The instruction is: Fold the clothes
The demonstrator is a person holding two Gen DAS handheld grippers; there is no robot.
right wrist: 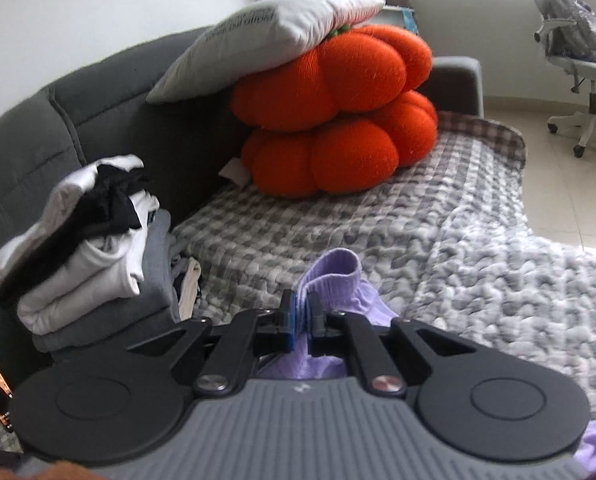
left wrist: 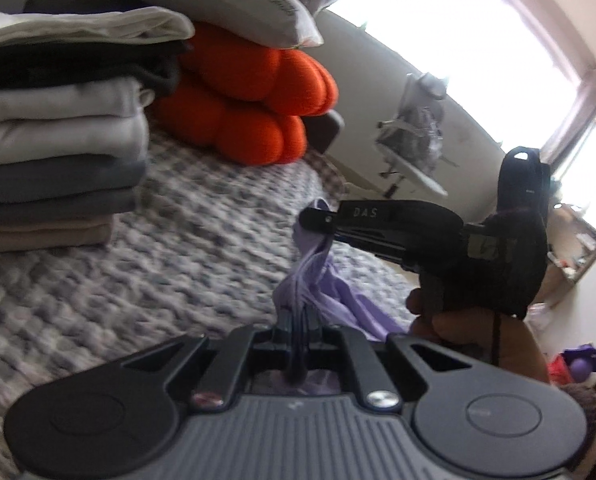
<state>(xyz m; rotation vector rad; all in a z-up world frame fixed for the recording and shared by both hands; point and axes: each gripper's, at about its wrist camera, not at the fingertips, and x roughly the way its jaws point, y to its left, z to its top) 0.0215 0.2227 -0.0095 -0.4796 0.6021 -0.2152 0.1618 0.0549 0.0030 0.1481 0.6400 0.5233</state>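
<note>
You had both tools clamped on the same lilac garment [left wrist: 340,300]. Your left hand-held gripper [left wrist: 300,320] was pressed together on a bunched, twisted rope of the cloth, and your right hand-held gripper [right wrist: 301,316] was pinching a ribbed hem or cuff that stood up above its fingers. In the left view the right tool reached in from the side, its tips close above yours, so the two grips sat near each other on the fabric. The garment hung off the sofa [right wrist: 109,92], above the checked blanket [right wrist: 418,216] near its front edge, with the rest trailing down out of sight.

The risks, as I judged them: with so little cloth between the grips, the piece could not spread flat and would likely land as a wad. The twist in your left grip could lock a crease into any fold. The ribbed edge looked thinly held and might slip if you pulled apart hard. The stack of folded clothes [right wrist: 85,248] at the back left of the blanket leaned and looked loose on top; a swinging sleeve or your left tool could topple it.
</note>
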